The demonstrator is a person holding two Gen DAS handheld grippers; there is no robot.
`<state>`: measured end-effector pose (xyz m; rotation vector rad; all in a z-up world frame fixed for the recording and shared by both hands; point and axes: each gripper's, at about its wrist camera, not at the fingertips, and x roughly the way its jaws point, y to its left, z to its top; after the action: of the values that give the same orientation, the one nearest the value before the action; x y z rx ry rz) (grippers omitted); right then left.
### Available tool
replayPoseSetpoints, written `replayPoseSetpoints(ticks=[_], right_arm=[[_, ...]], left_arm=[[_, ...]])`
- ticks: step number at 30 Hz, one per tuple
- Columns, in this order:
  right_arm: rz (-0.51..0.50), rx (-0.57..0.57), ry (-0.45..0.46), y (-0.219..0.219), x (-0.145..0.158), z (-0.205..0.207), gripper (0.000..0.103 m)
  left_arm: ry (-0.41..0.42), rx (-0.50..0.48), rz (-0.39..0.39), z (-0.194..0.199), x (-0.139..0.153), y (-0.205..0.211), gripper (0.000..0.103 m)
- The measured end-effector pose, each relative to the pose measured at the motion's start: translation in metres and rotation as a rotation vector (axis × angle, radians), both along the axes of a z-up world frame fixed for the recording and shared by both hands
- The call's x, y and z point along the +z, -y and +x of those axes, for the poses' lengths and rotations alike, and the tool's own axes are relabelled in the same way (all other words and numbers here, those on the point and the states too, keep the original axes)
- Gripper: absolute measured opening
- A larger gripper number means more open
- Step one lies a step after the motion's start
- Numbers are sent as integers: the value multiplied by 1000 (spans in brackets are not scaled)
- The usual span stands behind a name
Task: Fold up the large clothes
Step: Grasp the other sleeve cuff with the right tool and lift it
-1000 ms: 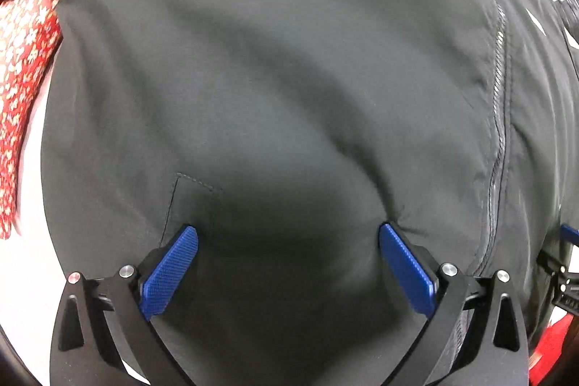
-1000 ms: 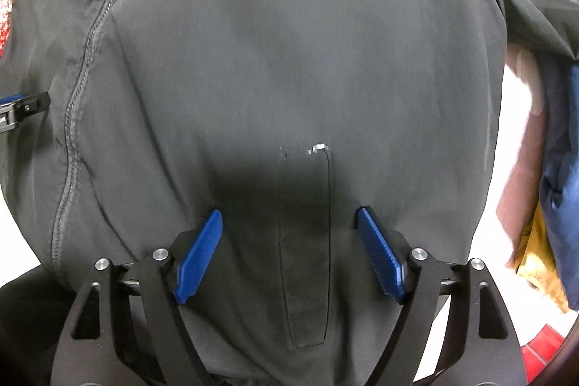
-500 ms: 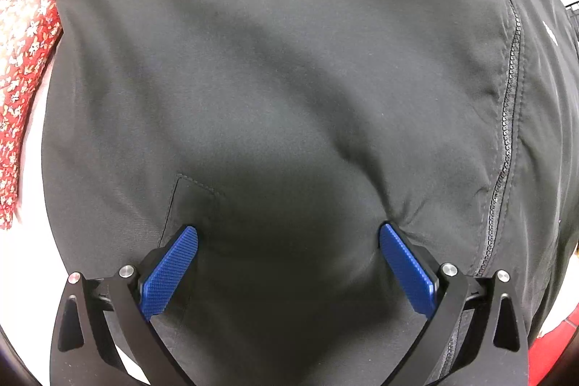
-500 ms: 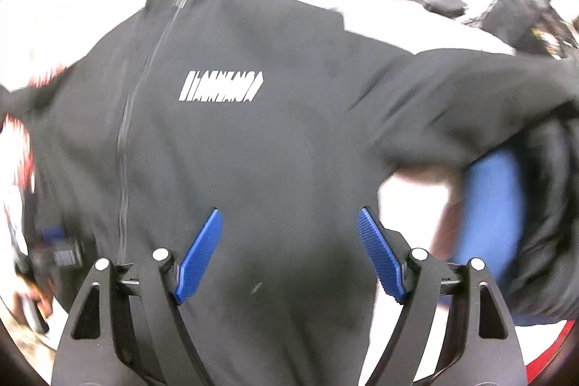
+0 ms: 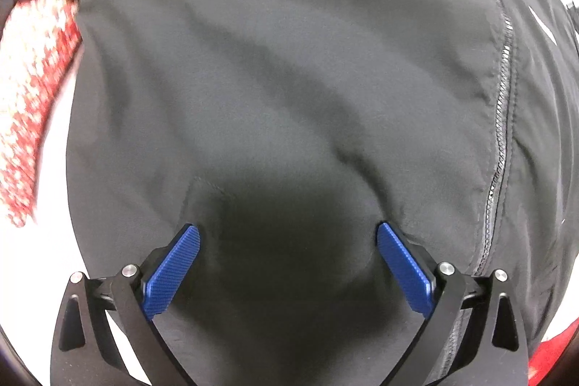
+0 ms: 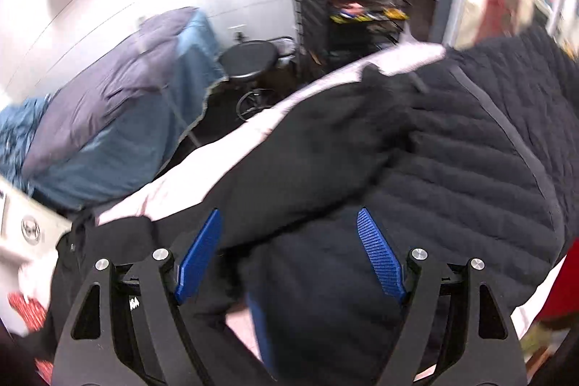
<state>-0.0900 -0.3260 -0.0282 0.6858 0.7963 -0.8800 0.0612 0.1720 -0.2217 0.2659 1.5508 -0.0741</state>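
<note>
A dark grey zip-up jacket (image 5: 289,78) lies spread flat and fills the left wrist view; its zipper (image 5: 501,140) runs down the right side. My left gripper (image 5: 287,241) is open and sits low over the jacket's front panel, its blue pads apart, holding nothing. My right gripper (image 6: 289,234) is open and empty, raised and tilted up over the jacket's black sleeve (image 6: 325,140), which lies across a black quilted garment (image 6: 470,176).
A red and white patterned cloth (image 5: 32,89) lies left of the jacket on the white table. In the right wrist view, a blue-covered heap (image 6: 119,118), a black stool (image 6: 249,56) and a dark shelf rack (image 6: 354,2) stand beyond the table.
My right gripper has lifted off the jacket's pocket area and swung up and to the right, now facing the sleeve, quilted garment and room. My left gripper has stayed nearly in place, open.
</note>
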Motion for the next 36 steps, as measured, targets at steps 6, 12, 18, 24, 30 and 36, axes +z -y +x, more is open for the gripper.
replayPoseSetpoints(ticks=[6, 12, 18, 24, 30, 36], right_arm=[[93, -92, 91, 42, -27, -11, 71], [146, -141, 148, 67, -40, -19, 47], [149, -106, 178, 68, -41, -17, 28], [67, -2, 172, 45, -8, 3, 15], [-21, 235, 191, -14, 34, 67, 14], [-59, 567, 195, -117, 52, 155, 14]], left_arm=[[44, -100, 43, -4, 13, 16, 97], [56, -112, 44, -8, 21, 18, 97], [57, -52, 24, -8, 24, -1, 97], [78, -30, -3, -4, 31, -9, 97], [106, -51, -28, 2, 43, -2, 97], [139, -36, -62, 11, 60, -9, 97]])
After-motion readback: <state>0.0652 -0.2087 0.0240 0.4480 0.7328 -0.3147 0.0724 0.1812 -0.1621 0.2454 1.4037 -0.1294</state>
